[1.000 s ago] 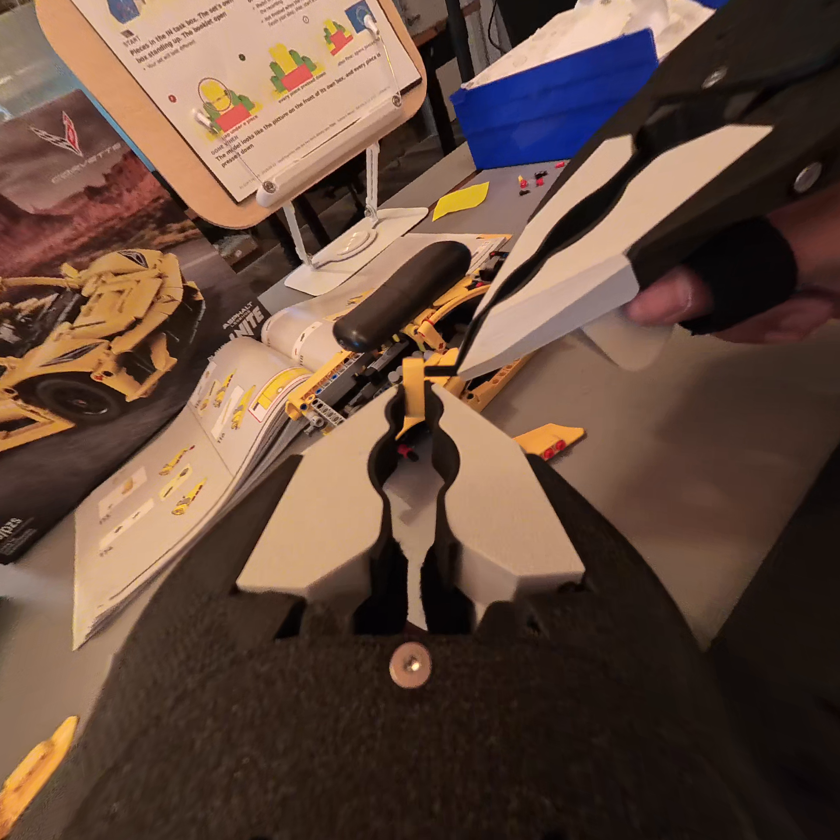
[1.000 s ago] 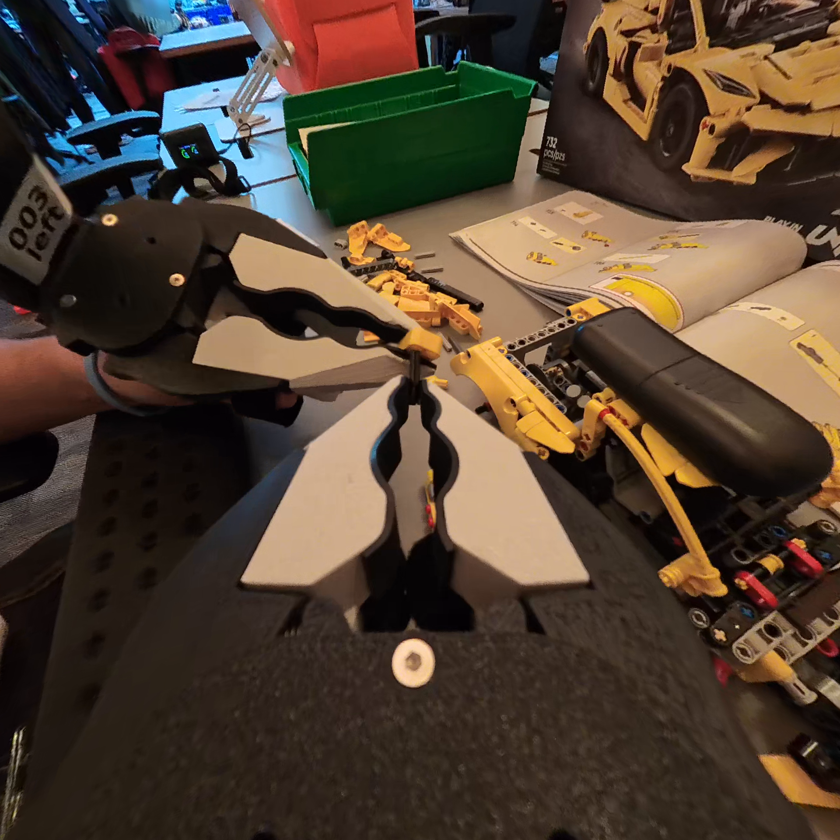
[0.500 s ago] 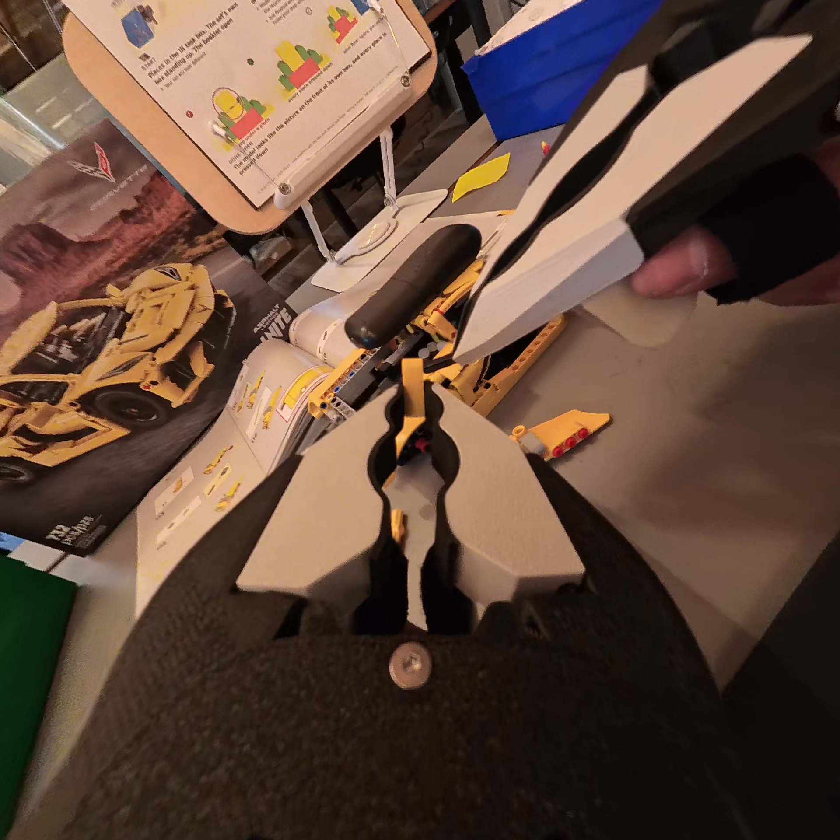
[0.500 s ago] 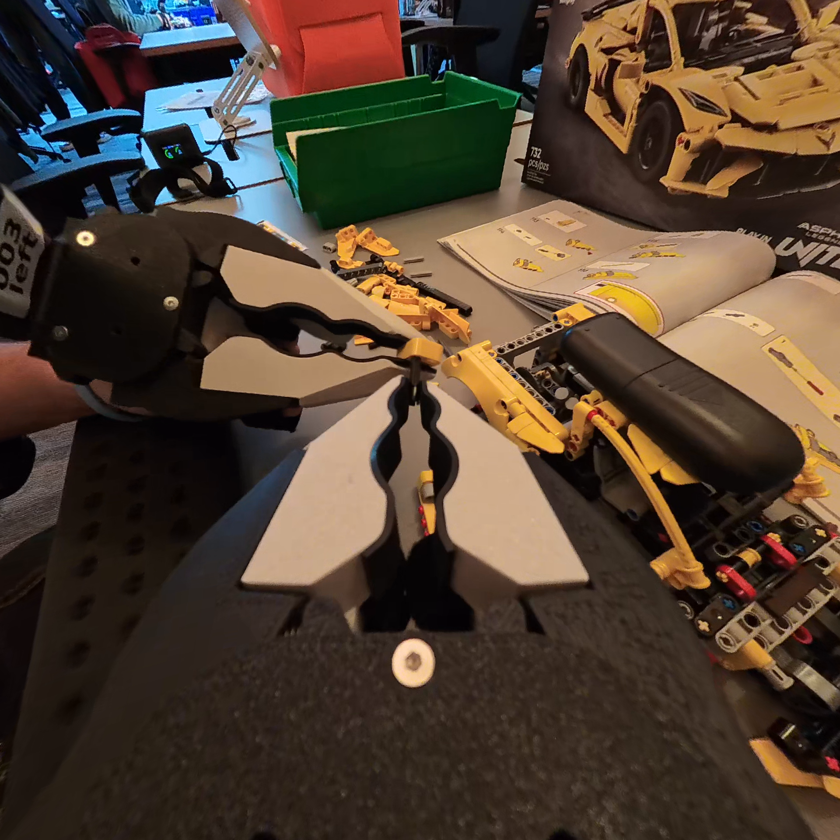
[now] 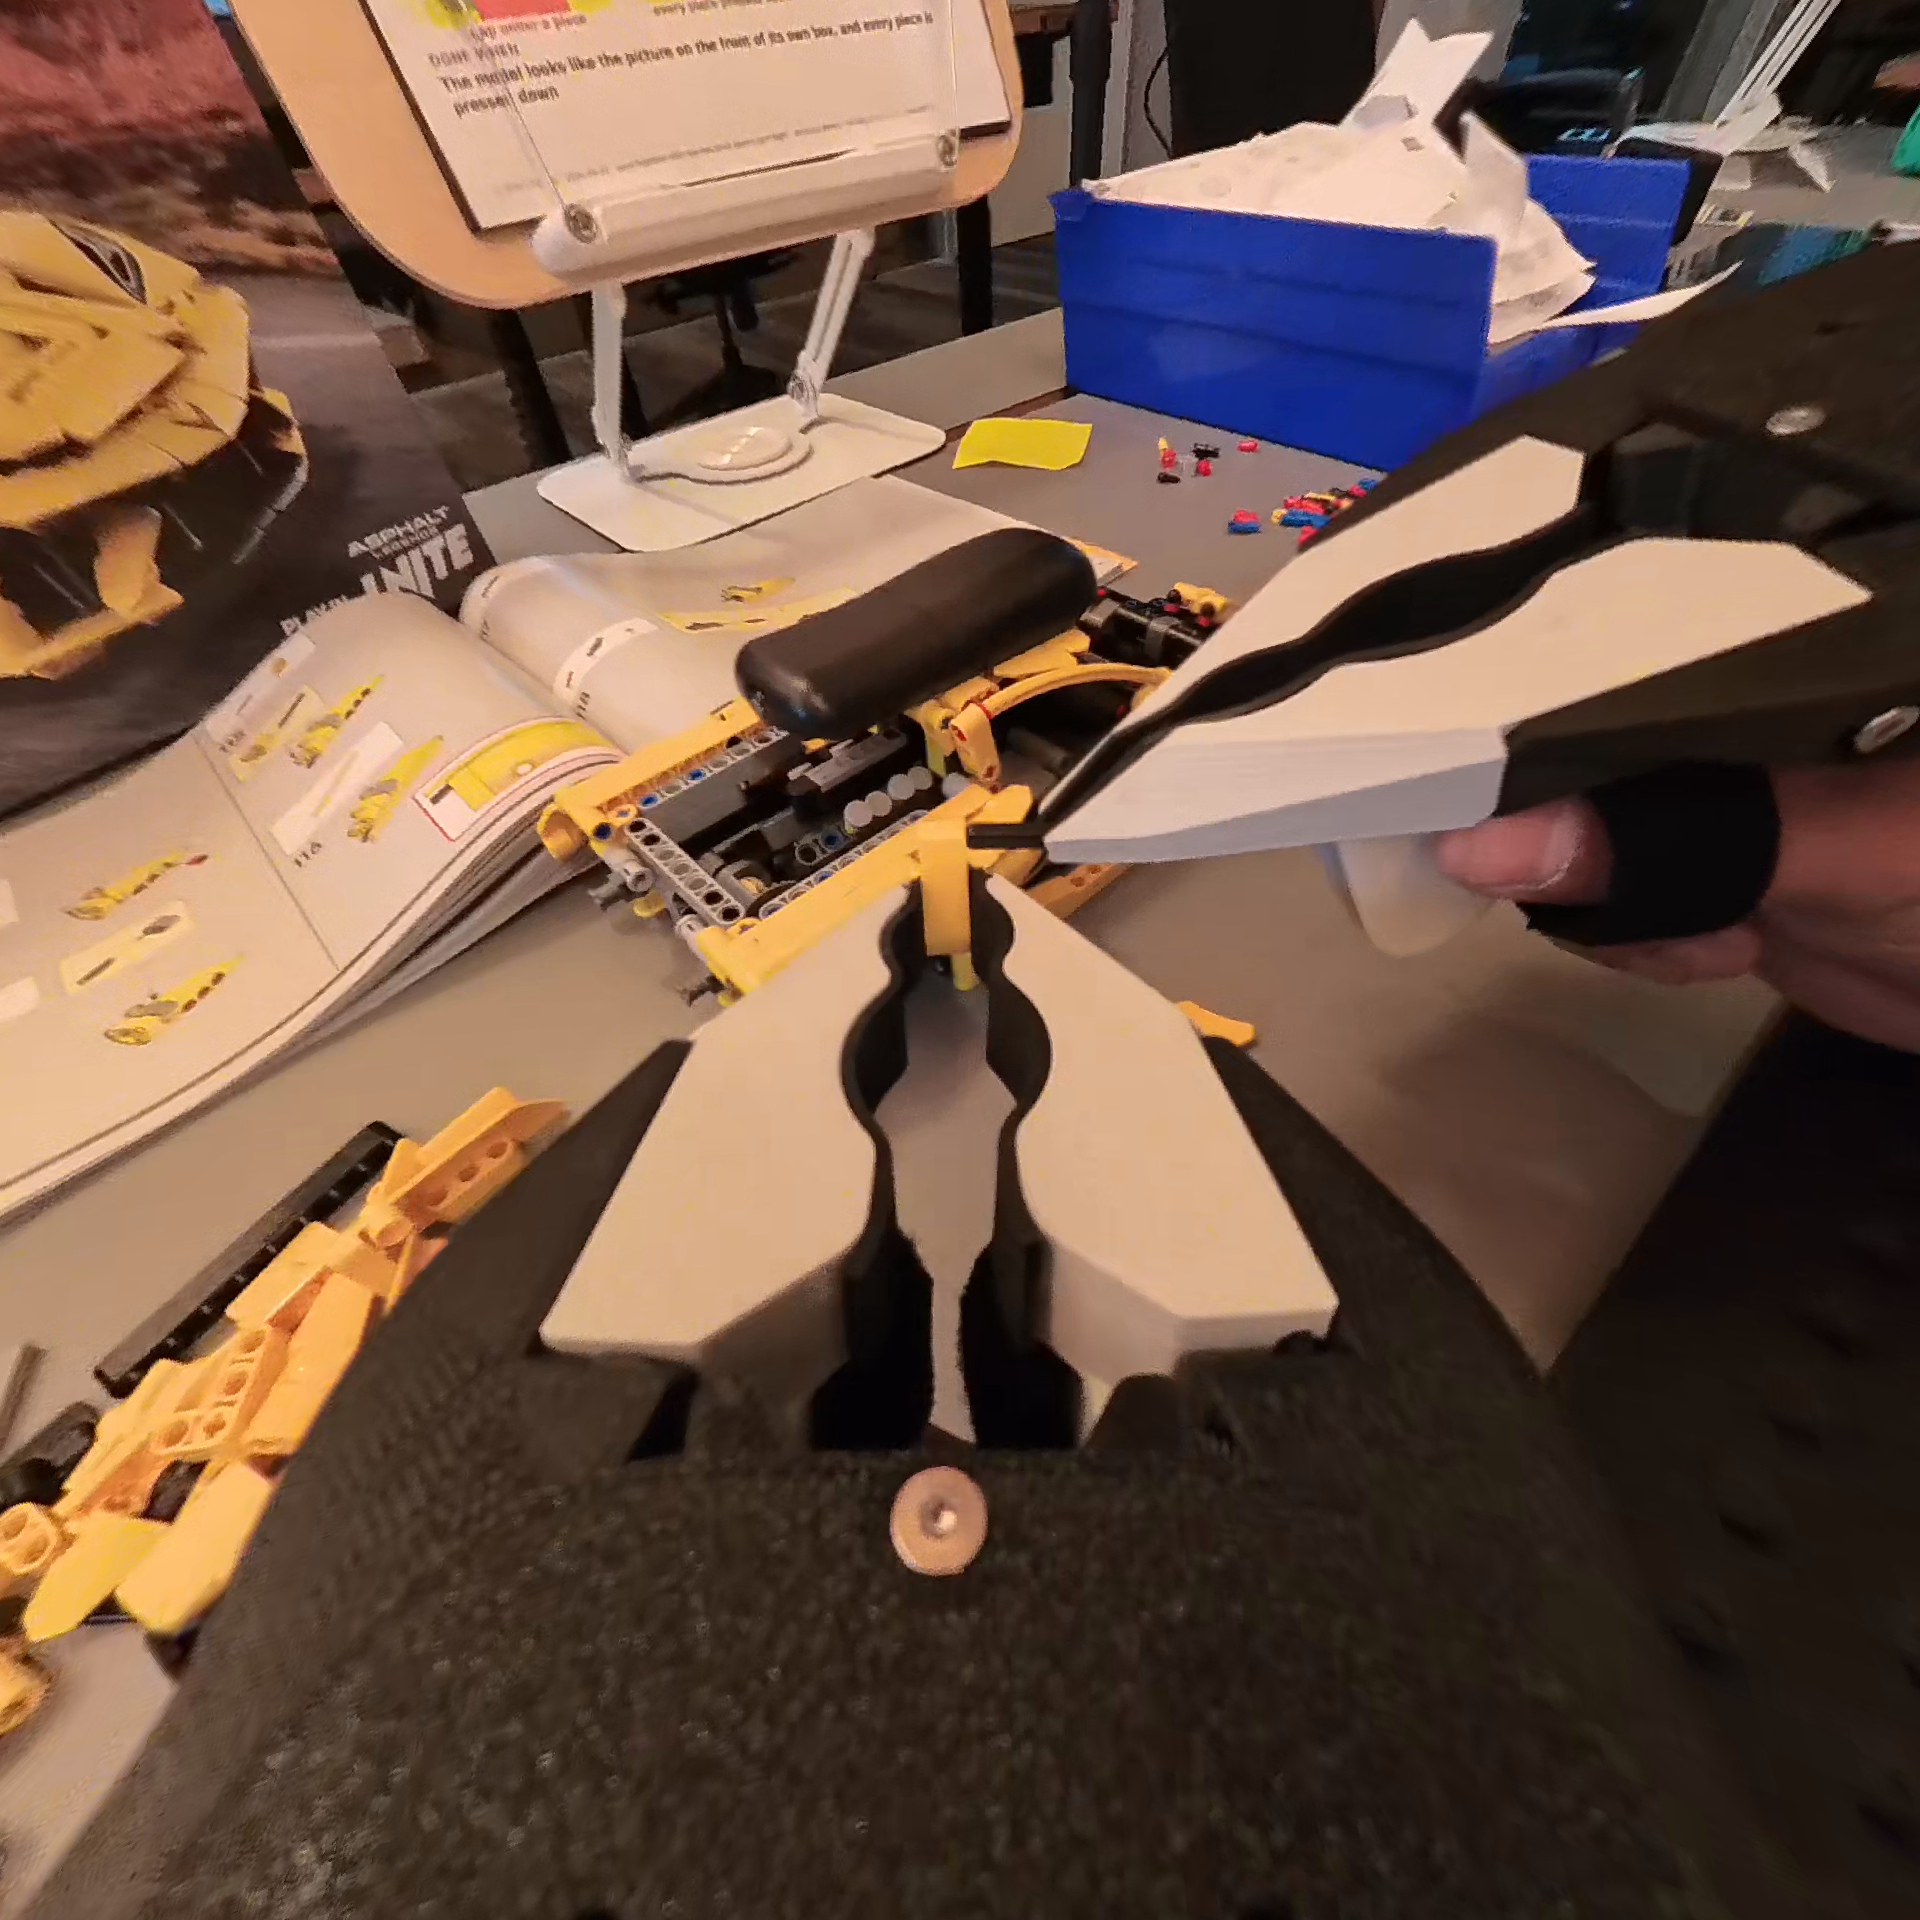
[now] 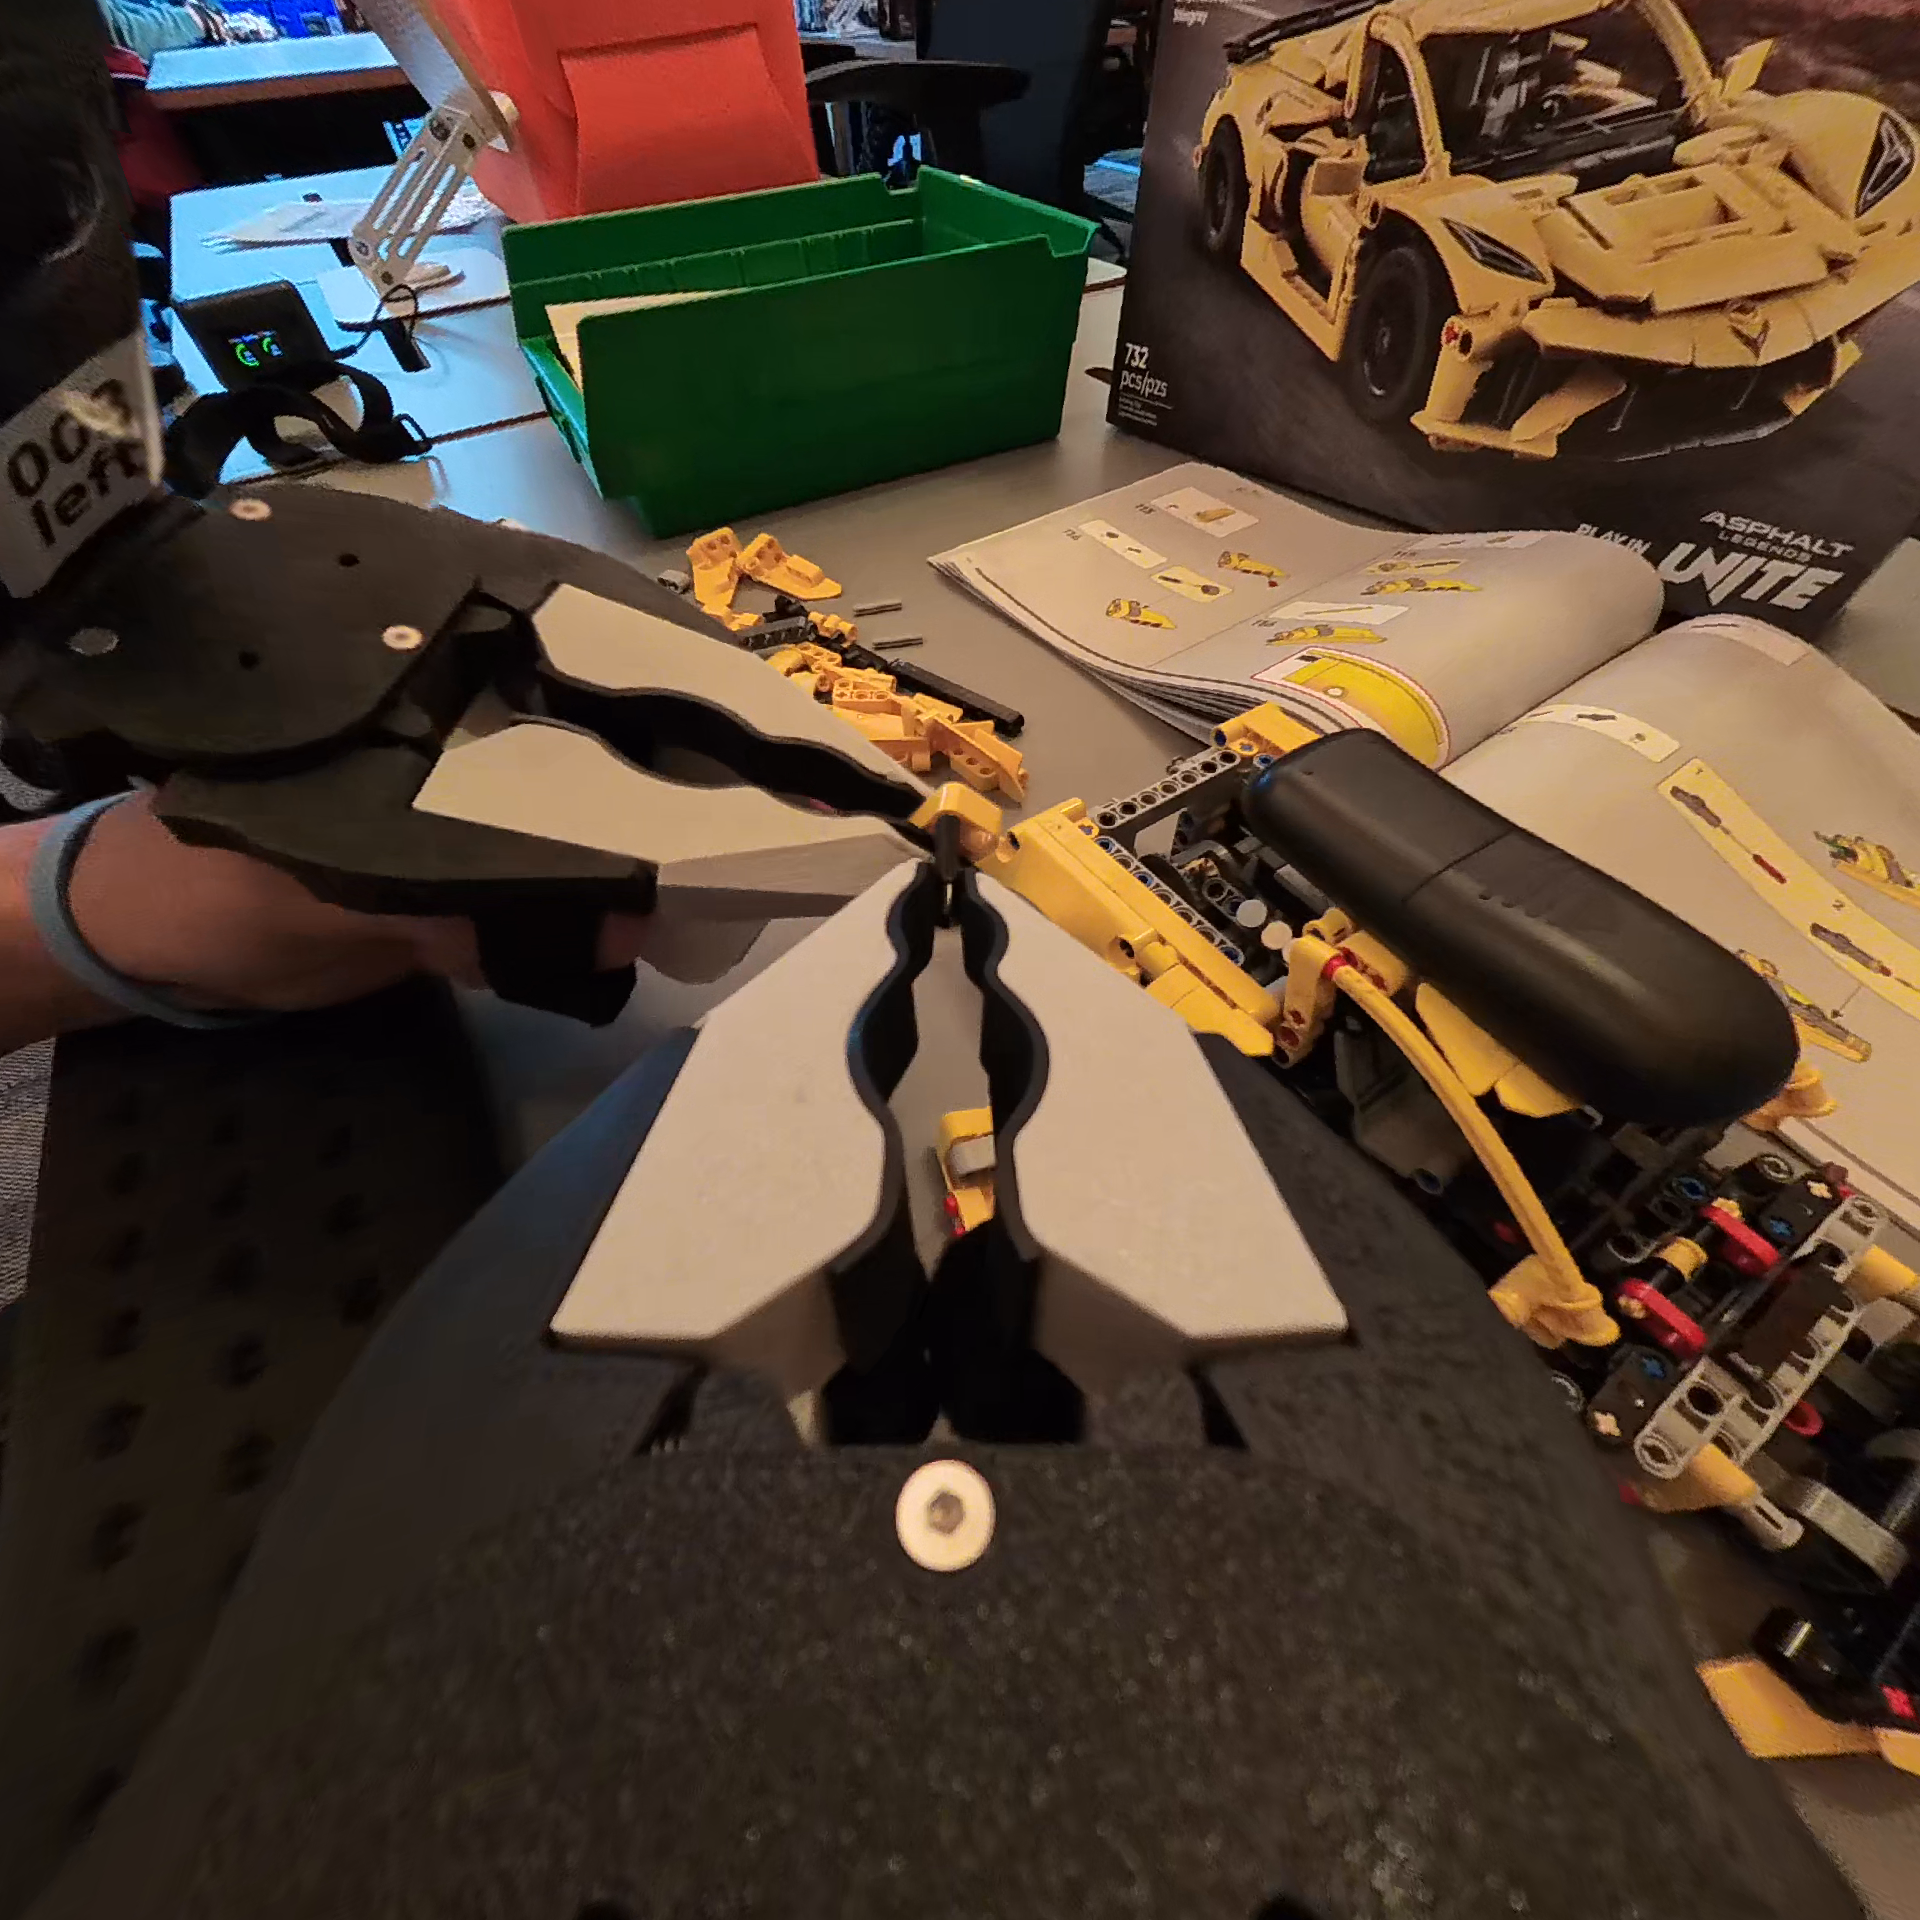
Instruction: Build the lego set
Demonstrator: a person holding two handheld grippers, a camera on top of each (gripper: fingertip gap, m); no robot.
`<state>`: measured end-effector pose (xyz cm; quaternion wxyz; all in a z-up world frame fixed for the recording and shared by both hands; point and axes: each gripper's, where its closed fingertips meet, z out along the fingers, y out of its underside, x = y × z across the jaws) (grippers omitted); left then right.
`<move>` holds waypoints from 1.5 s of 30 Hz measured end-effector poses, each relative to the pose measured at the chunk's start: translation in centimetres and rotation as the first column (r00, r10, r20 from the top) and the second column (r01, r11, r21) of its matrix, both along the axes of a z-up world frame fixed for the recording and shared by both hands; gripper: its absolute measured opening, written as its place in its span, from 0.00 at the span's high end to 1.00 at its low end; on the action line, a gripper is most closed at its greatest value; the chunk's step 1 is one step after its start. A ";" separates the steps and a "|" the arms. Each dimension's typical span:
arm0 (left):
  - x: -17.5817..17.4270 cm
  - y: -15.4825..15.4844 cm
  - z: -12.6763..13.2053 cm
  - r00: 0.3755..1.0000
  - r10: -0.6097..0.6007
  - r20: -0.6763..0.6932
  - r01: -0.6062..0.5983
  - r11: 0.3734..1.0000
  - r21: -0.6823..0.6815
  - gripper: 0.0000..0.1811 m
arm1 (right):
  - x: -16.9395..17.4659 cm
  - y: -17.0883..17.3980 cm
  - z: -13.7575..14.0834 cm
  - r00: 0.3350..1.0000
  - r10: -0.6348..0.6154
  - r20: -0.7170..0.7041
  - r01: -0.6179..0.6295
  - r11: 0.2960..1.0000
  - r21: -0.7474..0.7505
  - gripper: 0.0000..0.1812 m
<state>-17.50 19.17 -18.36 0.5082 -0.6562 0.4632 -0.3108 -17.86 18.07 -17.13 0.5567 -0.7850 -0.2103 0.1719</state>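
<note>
1. My left gripper had its fingers clamped on a small yellow piece at frame centre.
2. My right gripper pinched a black pin pressed against that piece.
3. The half-built car sat on the worktop centre-right, beside the open manual.

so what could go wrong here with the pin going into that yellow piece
1. The left tool pinches the small yellow piece only at its fingertips; sideways push from the black pin could twist it loose.
2. The right tool holds that pin by its end, so it may tilt and miss the hole.
3. A dropped part could fall into the open car chassis directly behind.
</note>
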 end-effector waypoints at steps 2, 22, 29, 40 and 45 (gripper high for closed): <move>0.0 0.1 -0.1 1.000 0.004 -0.002 -0.004 1.000 -0.007 0.96 | -0.1 0.1 -0.1 1.000 -0.004 0.007 0.004 1.000 -0.003 0.98; 0.0 0.3 -1.0 0.982 0.088 -0.170 -0.046 0.970 0.238 0.96 | 0.3 0.1 -1.4 0.981 -0.063 0.185 0.064 0.998 0.002 0.98; 0.1 0.0 -0.7 0.962 0.125 -0.243 -0.003 0.895 0.446 0.96 | 0.4 0.1 -2.2 0.946 -0.075 0.314 0.073 0.997 0.017 0.99; -0.2 0.4 -1.7 0.957 0.098 -0.273 0.017 0.921 0.389 0.96 | 0.3 -0.2 -1.8 0.976 -0.031 0.217 0.031 1.000 0.005 0.99; -0.8 1.4 -2.0 0.968 0.100 -0.232 -0.037 0.964 0.262 0.96 | 1.0 -1.1 -2.8 0.971 0.039 0.235 -0.020 0.996 -0.084 0.98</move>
